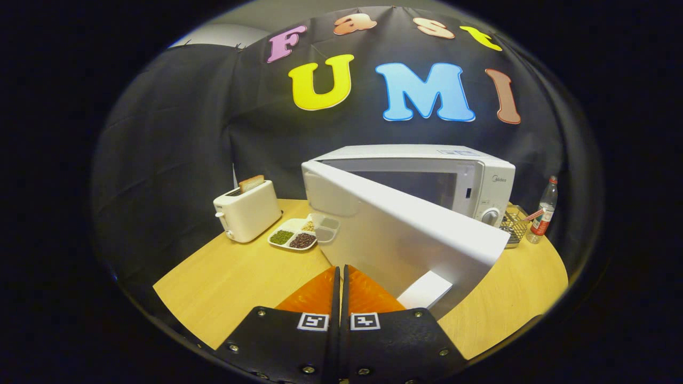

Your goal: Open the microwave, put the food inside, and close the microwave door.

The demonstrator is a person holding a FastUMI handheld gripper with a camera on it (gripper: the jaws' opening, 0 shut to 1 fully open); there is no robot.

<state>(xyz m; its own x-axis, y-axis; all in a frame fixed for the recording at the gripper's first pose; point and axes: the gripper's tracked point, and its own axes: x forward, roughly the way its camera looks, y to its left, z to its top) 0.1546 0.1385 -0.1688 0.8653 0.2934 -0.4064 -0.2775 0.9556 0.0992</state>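
Microwave (469, 181) first: your gripper view shows a white box standing toward the back right of the wooden table (229, 277), its top flat and pale, its dark cavity open to you. Its door (405, 234) is swung out on the left-hand hinge and reaches toward you, so you look along its white inner face; the free edge ends just ahead and to the right of your fingertips. On the control panel at the right of the cavity you can see a round knob (490, 216) low down and a small grey brand mark near the top, too small to read with certainty. A small clear container (326, 228) sits on the table just left of the door, by the hinge end.

Left of the microwave you have a white toaster (248, 210) with a slice of bread standing up in its slot, and beside it a divided plate (293, 234) holding green, dark and pale beans. At the far right stand a wire basket (515, 226) and a bottle (545, 210) with a red label whose writing cannot be read.

Your hand-held gripper (340, 269) has its fingers pressed together with only a thin slit between them, holding nothing, and each finger base carries a square black-and-white marker.
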